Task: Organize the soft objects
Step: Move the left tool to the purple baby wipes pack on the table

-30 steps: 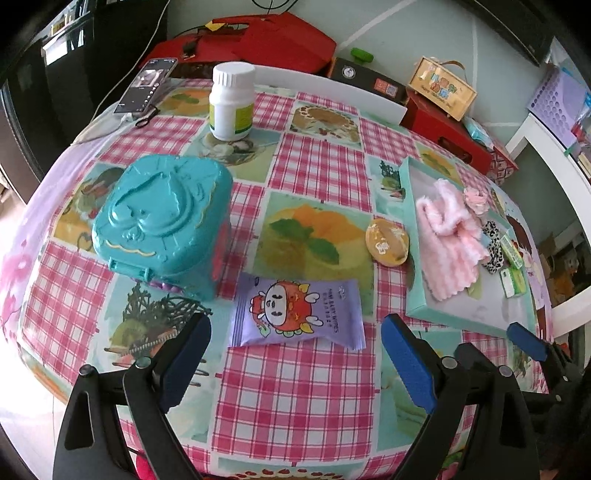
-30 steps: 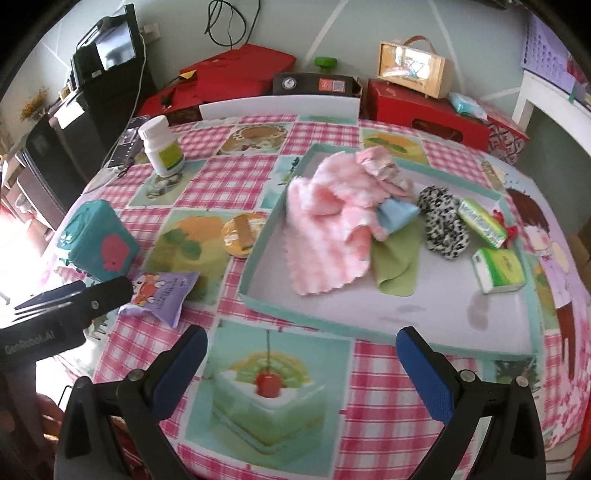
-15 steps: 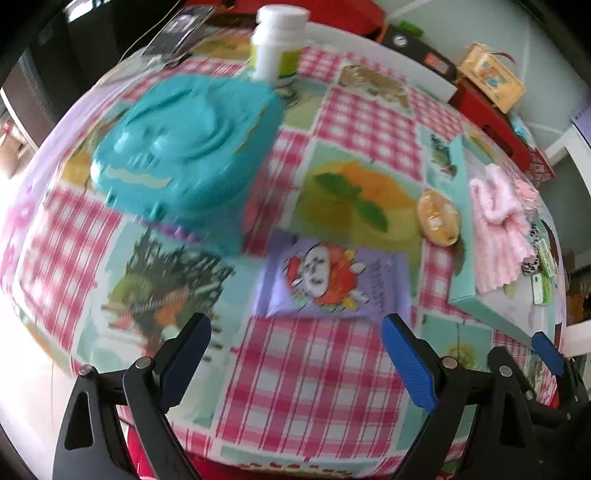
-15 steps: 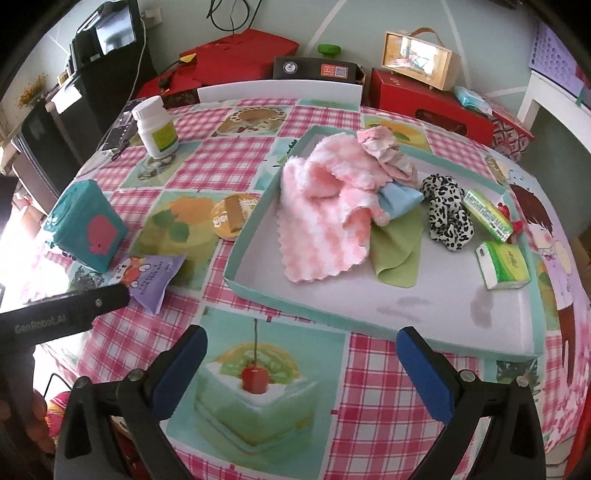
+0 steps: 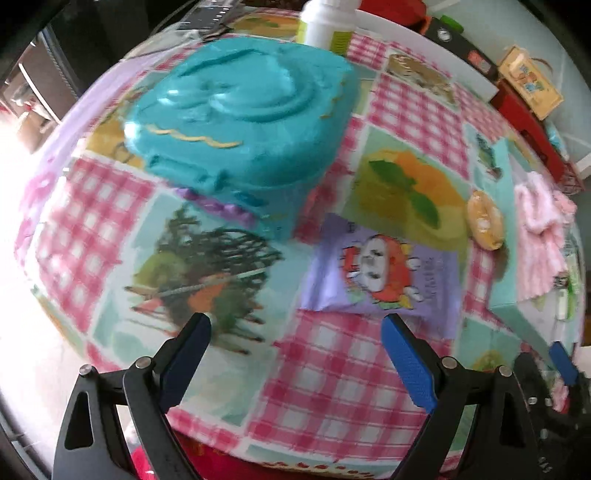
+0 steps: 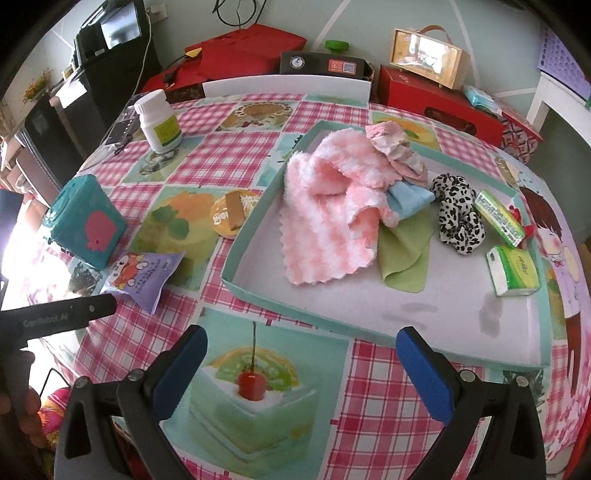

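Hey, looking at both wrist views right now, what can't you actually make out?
- Purple snack packet: its print is motion-blurred in the left wrist view and too small in the right.
- White bottle: top cut off by the left view's upper edge.
- Blue cloth: mostly hidden under the pink towel in the right view.
- Teal box: contents unseen, lid closed.

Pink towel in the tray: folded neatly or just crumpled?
Crumpled. The pink towel lies bunched in the tray, one scalloped corner spread flat, the rest heaped over the blue cloth.
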Demonstrator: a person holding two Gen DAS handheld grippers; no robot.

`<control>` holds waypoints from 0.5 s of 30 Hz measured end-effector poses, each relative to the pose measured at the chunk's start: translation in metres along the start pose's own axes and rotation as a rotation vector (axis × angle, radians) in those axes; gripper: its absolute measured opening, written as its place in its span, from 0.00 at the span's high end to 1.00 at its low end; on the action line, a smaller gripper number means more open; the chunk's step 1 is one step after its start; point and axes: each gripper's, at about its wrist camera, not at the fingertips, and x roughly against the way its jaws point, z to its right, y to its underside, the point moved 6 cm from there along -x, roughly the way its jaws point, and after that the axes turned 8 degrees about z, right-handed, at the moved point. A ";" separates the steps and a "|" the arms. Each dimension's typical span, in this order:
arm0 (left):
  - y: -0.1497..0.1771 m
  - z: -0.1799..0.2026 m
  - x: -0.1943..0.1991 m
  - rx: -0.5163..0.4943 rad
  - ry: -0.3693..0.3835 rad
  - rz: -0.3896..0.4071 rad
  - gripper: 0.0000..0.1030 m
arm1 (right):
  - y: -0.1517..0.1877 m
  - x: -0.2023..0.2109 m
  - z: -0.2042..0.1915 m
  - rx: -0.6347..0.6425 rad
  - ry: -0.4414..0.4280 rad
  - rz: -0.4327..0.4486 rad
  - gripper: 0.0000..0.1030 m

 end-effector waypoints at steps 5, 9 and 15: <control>0.004 0.025 -0.001 -0.079 0.071 -0.012 0.10 | -0.001 -0.001 0.002 -0.002 -0.006 -0.004 0.00; 0.006 0.046 0.004 -0.114 0.167 -0.017 0.10 | -0.002 -0.001 0.004 -0.005 -0.002 -0.001 0.00; -0.008 0.056 0.001 -0.045 0.239 0.002 0.10 | -0.003 -0.001 0.007 -0.008 -0.002 -0.001 0.00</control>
